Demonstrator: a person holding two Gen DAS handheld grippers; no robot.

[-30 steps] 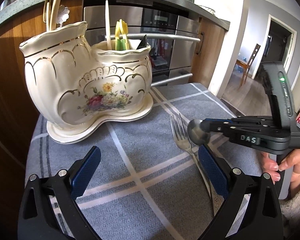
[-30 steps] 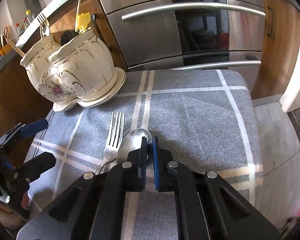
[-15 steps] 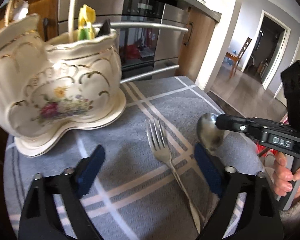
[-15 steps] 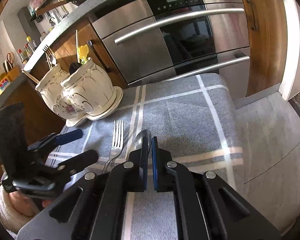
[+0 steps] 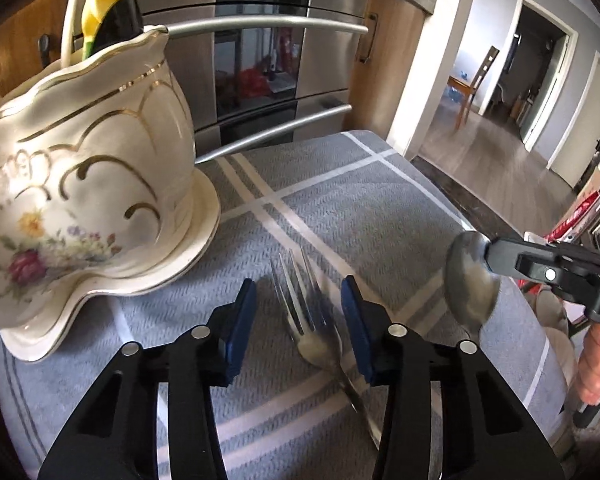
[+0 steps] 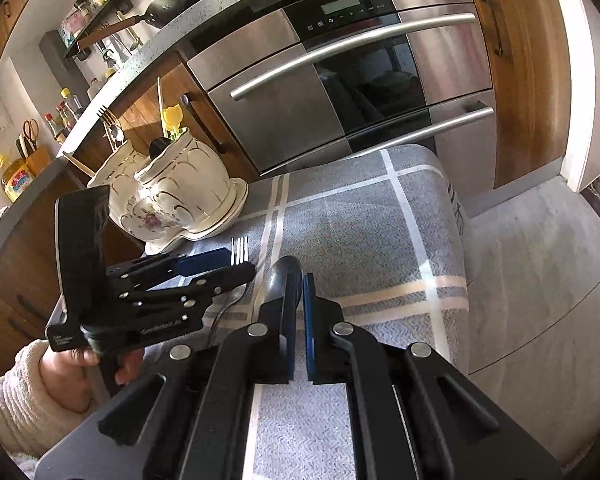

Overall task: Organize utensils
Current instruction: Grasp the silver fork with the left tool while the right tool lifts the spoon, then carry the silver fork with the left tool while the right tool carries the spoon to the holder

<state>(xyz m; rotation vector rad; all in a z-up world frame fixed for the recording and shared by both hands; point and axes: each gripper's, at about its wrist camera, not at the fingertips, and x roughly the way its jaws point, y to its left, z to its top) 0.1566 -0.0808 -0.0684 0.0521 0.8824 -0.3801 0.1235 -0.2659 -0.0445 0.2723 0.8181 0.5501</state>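
Note:
A steel fork lies on the grey checked cloth, tines toward the holder. My left gripper hangs low over it, jaws closing; the fork's head is between the blue pads, which do not press on it. My right gripper is shut on a steel spoon and holds it above the cloth; in the left wrist view the spoon hangs at the right. The cream floral ceramic holder stands at the back left with several utensils in it.
A steel oven with bar handles stands right behind the table. The cloth's right edge drops to a grey floor. A hand in a white sleeve holds the left gripper. A doorway and chair lie far right.
My left gripper has moved forward and down over the fork, and its jaws have narrowed around it. The right gripper has lifted the spoon and drawn it to the right.

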